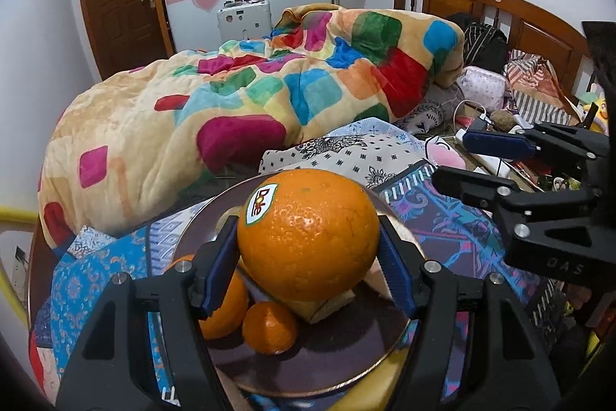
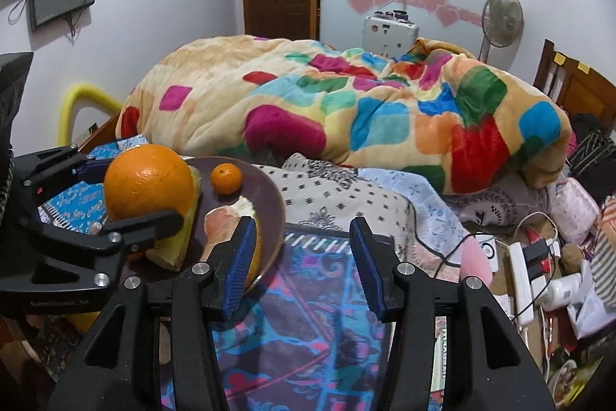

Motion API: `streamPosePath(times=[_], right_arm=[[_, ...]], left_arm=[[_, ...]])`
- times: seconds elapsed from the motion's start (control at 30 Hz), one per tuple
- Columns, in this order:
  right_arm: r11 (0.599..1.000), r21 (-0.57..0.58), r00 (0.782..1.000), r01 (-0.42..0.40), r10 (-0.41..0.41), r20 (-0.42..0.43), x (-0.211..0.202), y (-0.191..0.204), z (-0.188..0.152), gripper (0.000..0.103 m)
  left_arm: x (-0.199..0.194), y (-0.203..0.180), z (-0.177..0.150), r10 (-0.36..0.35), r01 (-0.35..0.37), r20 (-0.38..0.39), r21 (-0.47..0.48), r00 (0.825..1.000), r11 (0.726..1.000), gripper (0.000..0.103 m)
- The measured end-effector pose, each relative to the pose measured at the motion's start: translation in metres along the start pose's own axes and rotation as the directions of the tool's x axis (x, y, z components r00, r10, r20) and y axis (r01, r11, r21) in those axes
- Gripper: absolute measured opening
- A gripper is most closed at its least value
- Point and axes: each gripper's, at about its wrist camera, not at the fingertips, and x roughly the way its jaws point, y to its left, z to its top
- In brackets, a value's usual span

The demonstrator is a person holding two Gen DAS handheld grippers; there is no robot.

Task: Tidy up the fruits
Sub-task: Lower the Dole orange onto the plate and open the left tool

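The brand "Dole" is read on an oval sticker stuck to the large orange, in red letters on white with a green rim. Embossed letters that look like "DAS" are made out on the black body of the right gripper. Faint lettering is seen on the left gripper in the right wrist view, but it is too blurred to be read.

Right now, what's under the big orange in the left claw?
Under the big orange sits a pale yellow fruit wedge on the brown plate. A small orange lies beside. Whether orange and wedge touch is hidden.
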Motion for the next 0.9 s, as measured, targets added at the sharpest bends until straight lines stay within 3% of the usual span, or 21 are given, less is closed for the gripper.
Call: streamPosePath(times=[0.2, 0.37, 0.73, 0.9], right_arm=[[1.000, 0.012, 1.000, -0.019, 0.019, 0.008, 0.002, -0.006, -0.002, 0.047], [1.000, -0.004, 1.000, -0.021, 0.021, 0.010, 0.005, -0.002, -0.005, 0.047], [0.998, 0.004, 0.997, -0.070, 0.070, 0.024, 0.008, 0.009, -0.002, 0.047], [0.994, 0.006, 0.994, -0.110, 0.110, 0.028, 0.011, 0.016, 0.010, 0.047]], left_arm=[[0.020, 0.003, 0.000, -0.016, 0.015, -0.031, -0.037, 0.999, 0.999, 0.068], [0.017, 0.001, -0.006, 0.035, -0.035, -0.020, 0.012, 0.999, 0.999, 0.068], [0.009, -0.003, -0.012, 0.025, -0.024, -0.015, 0.065, 1.000, 0.998, 0.069], [0.015, -0.002, -0.015, -0.017, 0.020, -0.056, 0.049, 0.998, 0.999, 0.069]])
